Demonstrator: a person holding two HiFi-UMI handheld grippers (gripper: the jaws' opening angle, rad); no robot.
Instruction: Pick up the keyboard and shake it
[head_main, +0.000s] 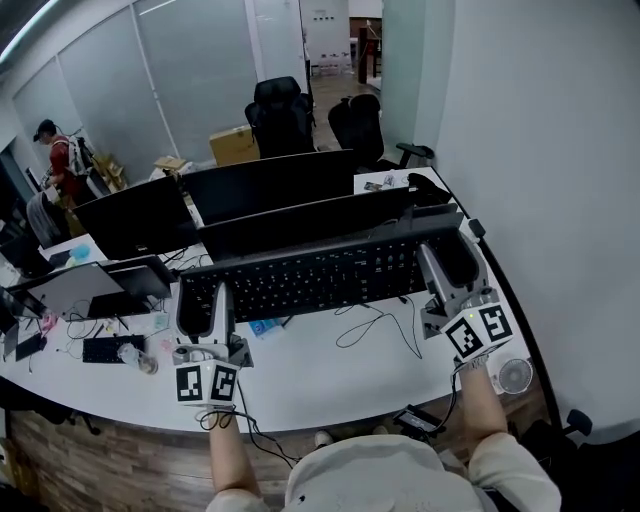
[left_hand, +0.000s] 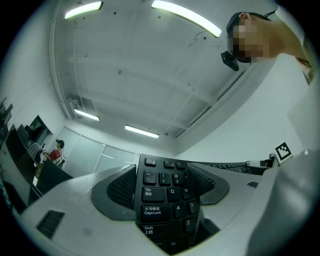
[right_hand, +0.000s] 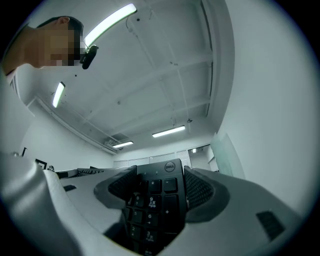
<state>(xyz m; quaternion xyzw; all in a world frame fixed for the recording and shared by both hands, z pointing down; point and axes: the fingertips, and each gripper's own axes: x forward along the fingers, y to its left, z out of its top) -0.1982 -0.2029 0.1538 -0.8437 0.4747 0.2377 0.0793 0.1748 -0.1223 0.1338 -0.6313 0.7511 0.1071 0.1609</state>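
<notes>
Left gripper (head_main: 203, 300) and right gripper (head_main: 450, 262) each pinch one end of the black keyboard (head_main: 320, 275), which seems raised off the white desk (head_main: 330, 375) before the monitors (head_main: 270, 185), so pickup looks done and shaking remains.

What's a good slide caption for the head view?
Left tool and right tool clamp a black keyboard by its ends above the white desk.

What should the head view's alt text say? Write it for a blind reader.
A black keyboard is gripped at both ends, the left tongs and right tongs shut on it, over a white desk. Dark monitors stand behind.
</notes>
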